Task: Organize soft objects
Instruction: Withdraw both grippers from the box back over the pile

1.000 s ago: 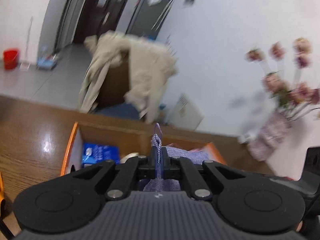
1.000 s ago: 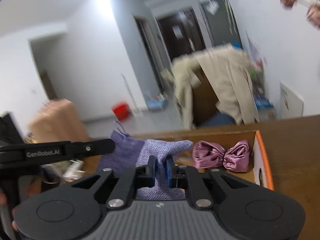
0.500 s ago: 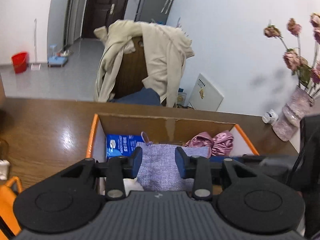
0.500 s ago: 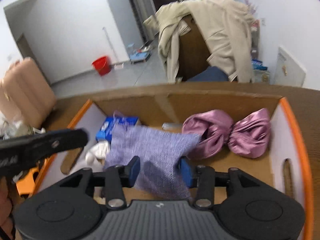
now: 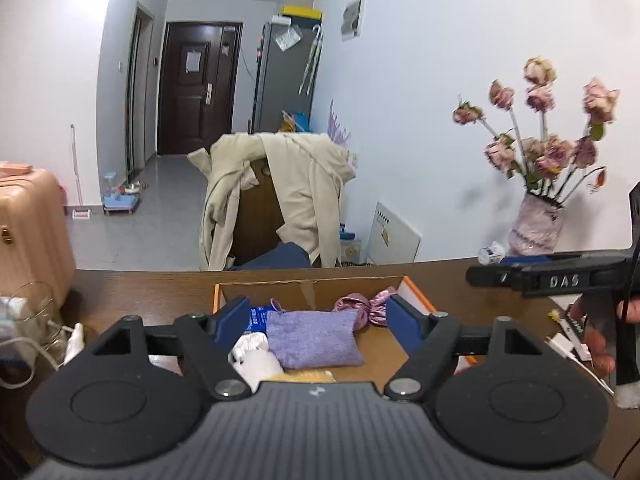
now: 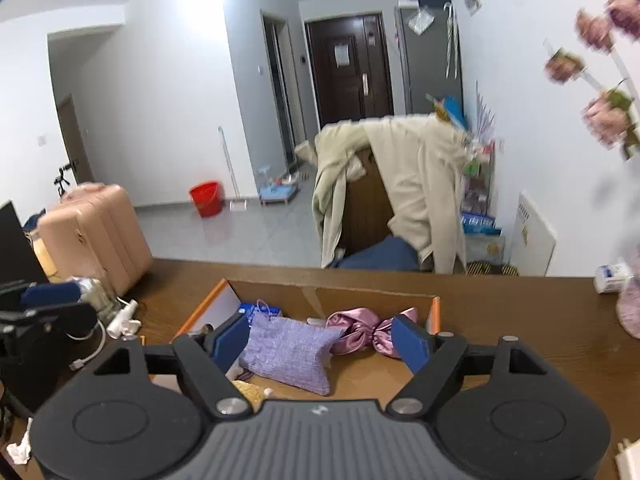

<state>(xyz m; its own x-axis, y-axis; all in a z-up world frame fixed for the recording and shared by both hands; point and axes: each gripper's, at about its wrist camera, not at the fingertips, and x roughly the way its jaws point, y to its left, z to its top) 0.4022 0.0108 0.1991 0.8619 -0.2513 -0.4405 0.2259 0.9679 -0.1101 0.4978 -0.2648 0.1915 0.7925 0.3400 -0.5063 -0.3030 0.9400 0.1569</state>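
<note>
A lilac woven pouch [image 5: 314,338] [image 6: 290,350] lies inside the orange-edged cardboard box [image 5: 310,286] [image 6: 332,294] on the brown table. Beside it in the box rest a pink satin bow-shaped item [image 5: 366,310] [image 6: 366,330], a blue packet [image 5: 258,314] [image 6: 262,312] and a white soft thing [image 5: 256,356]. My left gripper [image 5: 318,316] hangs above and behind the box, its jaws opening, nothing pinched between the blue pads. My right gripper [image 6: 322,338] is likewise over the box, jaws opening, free of the pouch. The right gripper's body [image 5: 552,280] shows at the right in the left wrist view.
A vase of dried pink flowers [image 5: 538,224] and a small white bottle [image 5: 492,254] stand at the table's right back. Cables and clutter [image 6: 120,320] lie left of the box. Behind the table are a chair draped with a beige coat [image 5: 280,200] and a pink suitcase [image 6: 94,232].
Both grippers were shut on the lilac pouch; they opened, dropped it into the box, and pulled up and back. The pouch now lies flat in the box.
</note>
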